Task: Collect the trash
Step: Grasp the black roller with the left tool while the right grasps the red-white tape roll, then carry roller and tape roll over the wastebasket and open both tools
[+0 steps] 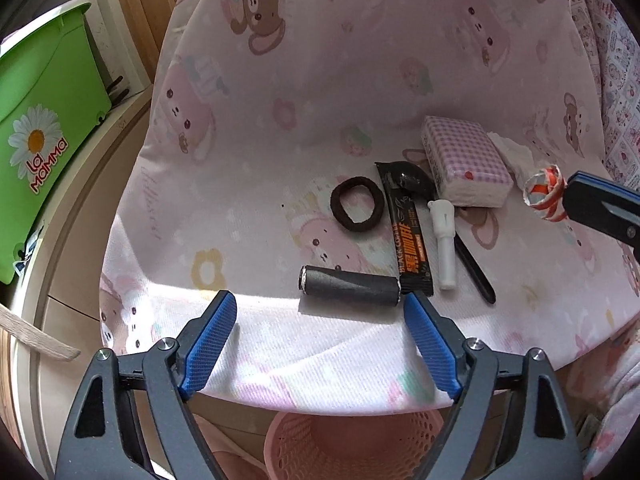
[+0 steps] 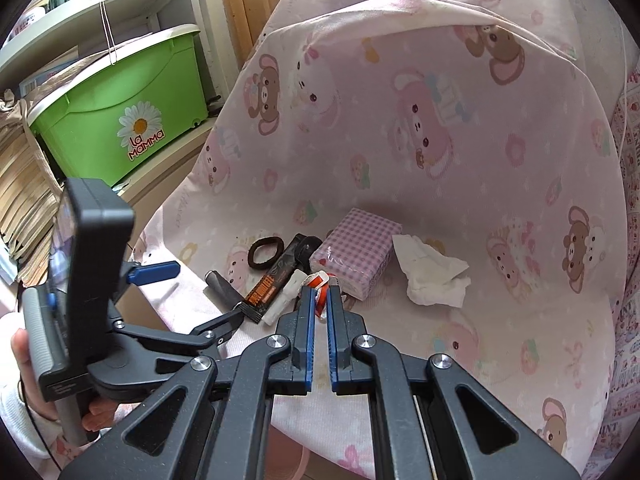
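Trash lies on a pink cartoon-print cloth. There is a dark grey cylinder, a black coffee sachet, a white plastic cap, a thin black stick and a crumpled white tissue. My left gripper is open. Its blue fingertips stand on either side of the near end of the grey cylinder without touching it. My right gripper is shut on a red-and-white paper wrapper, held just above the cloth beside the checked tissue pack.
A brown hair tie lies left of the sachet. A pink mesh basket stands below the cloth's front edge. At the left are a green storage bin and white shelving. A person's hand holds the left gripper's handle.
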Demonstrator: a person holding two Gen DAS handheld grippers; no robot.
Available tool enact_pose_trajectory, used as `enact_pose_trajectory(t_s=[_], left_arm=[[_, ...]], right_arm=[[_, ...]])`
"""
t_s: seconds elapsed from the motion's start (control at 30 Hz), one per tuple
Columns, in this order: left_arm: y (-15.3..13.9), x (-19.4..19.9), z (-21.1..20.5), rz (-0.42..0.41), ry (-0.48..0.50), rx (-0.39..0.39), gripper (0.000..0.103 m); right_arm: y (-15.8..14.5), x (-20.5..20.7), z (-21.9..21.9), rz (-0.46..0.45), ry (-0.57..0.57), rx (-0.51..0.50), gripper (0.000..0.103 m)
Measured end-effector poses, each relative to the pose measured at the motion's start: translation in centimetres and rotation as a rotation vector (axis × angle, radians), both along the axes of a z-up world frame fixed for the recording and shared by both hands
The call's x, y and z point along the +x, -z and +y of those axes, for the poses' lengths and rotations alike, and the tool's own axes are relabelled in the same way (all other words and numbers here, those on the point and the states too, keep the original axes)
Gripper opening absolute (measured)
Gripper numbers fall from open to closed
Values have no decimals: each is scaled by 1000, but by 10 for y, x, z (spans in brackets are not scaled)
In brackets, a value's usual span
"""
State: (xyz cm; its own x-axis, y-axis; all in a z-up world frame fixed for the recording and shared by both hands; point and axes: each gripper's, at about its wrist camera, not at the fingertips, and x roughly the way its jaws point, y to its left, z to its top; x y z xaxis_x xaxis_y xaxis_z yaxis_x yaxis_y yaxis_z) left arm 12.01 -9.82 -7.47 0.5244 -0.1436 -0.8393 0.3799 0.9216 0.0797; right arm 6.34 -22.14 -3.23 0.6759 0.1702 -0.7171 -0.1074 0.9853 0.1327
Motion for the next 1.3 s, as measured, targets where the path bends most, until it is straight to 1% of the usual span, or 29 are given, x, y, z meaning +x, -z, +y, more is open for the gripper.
enact_pose_trajectory(t_s=[0.1,0.17,0.23,0.3,0.37,0.43,0.57,0.8,1.03,1.13,1.3], left_arm=[[-1,4,1,-6,3,-14,78],[-2,8,-2,-6,27,-21,78],[-2,12,-5,-7,53,-30,74],[-3,13,-5,0,51,-38,59],[-3,18,-4,23,32,-57,48],[-5,18,0,30,19,-76,48],[-16,11,4,-15,13,-80,48],[-34,-2,22,-45,-30,-118,48],[-44,-12,36,-46,-82,-148,48],[-50,-17,39,-46,-71,-172,48],[-69,-34,46,-78,-56,-198,48]], right_arm=[[0,0,-1,-3,-2,-4,6],[0,1,-2,1,-2,-1,6],[0,0,-4,3,1,2,6],[0,0,-5,1,6,-2,6],[0,-1,-7,1,10,0,6],[-1,-2,-8,1,10,2,6],[0,-4,-8,1,8,-1,6],[1,-7,-4,4,-1,-4,6],[1,-8,5,5,-18,6,6],[-3,-11,8,-8,-29,-1,6],[-10,-23,11,-16,-58,40,6]])
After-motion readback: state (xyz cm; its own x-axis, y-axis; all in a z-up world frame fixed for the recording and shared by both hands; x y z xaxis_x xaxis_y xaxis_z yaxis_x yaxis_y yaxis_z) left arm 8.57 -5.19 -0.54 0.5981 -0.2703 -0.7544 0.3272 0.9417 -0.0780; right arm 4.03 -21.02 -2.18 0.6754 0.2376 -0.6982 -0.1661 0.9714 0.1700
